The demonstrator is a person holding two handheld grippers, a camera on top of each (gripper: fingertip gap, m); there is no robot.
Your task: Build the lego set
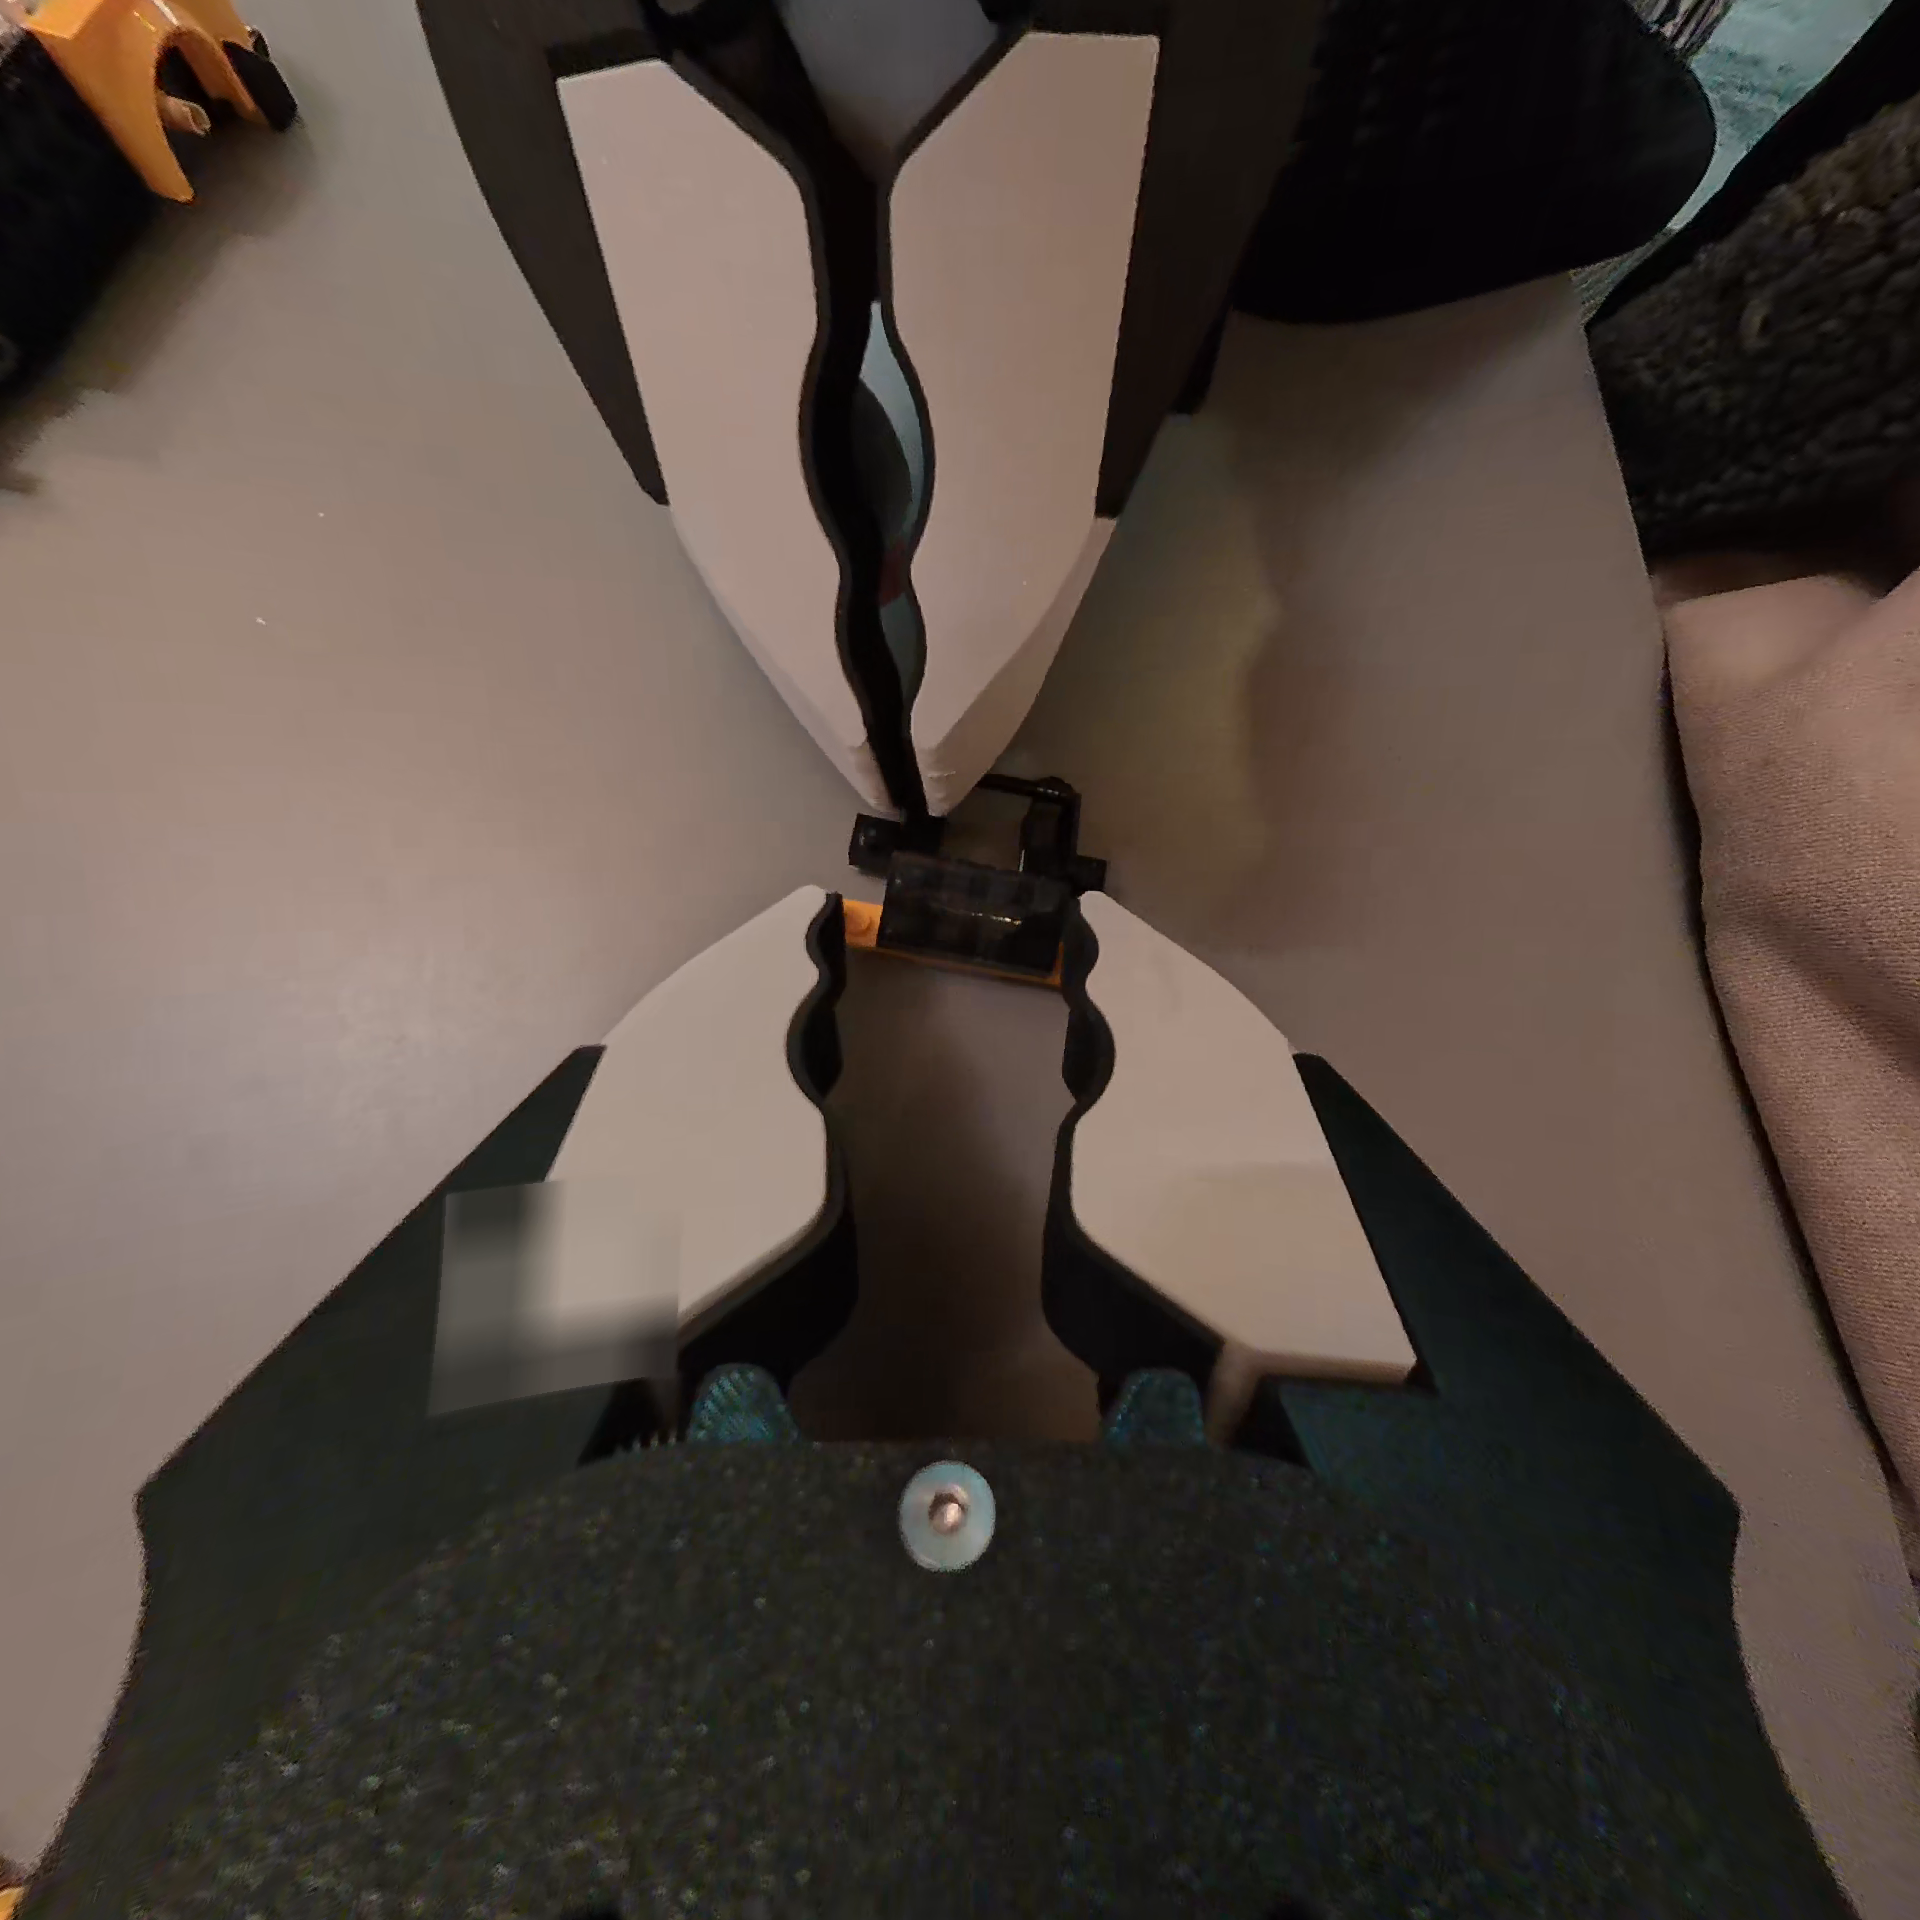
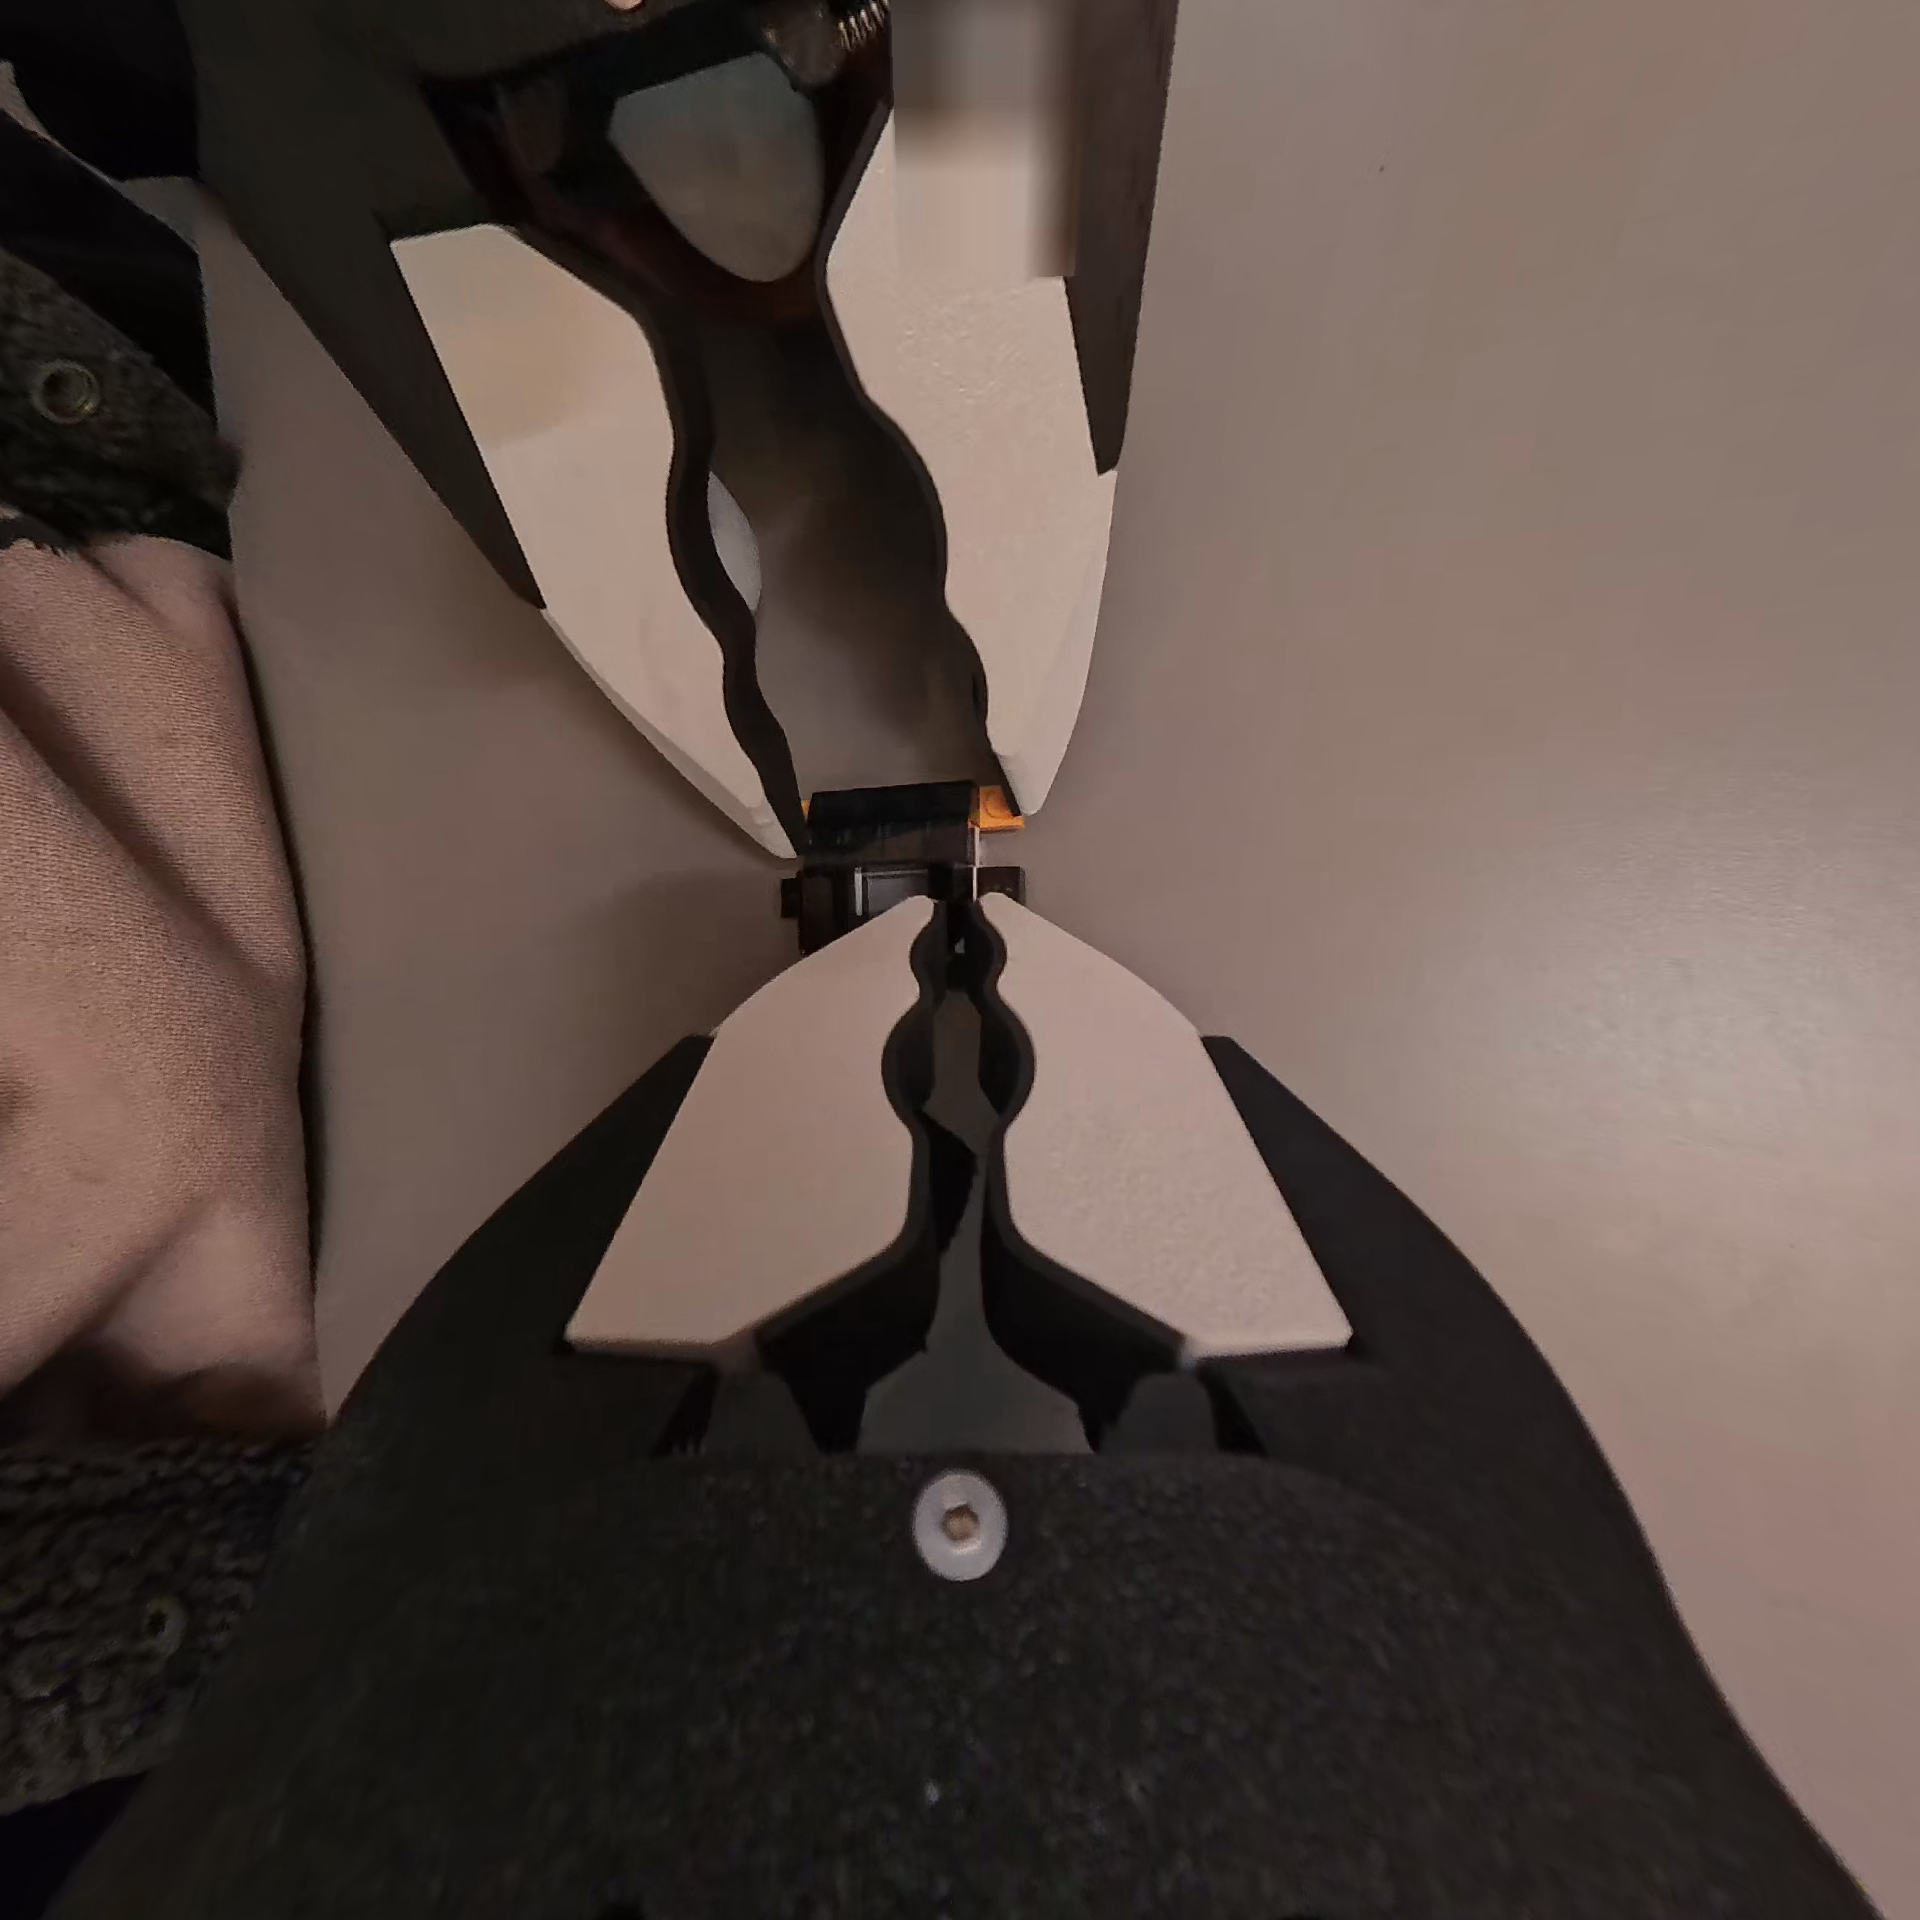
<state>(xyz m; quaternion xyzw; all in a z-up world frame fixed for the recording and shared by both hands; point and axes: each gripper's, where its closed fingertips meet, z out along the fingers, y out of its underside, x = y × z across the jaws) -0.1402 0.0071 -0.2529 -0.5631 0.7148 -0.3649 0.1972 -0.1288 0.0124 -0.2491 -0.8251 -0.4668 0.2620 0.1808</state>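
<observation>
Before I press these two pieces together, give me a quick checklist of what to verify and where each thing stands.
1. Left gripper clamped on the black and orange lego block: ok.
2. Right gripper pinched on the small black piece: ok.
3. The two parts meet: ok, they touch.
4. Studs lined up: cannot tell, too dark and blurred.
5. Grey table beneath the parts is bare: ok.
6. Orange part at the far corner is out of the way: ok.

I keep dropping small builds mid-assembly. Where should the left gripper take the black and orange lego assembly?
Across its two flat side faces, coming from the end opposite the right gripper. The left gripper already spans the lego assembly this way, leaving the black bar end free.
</observation>
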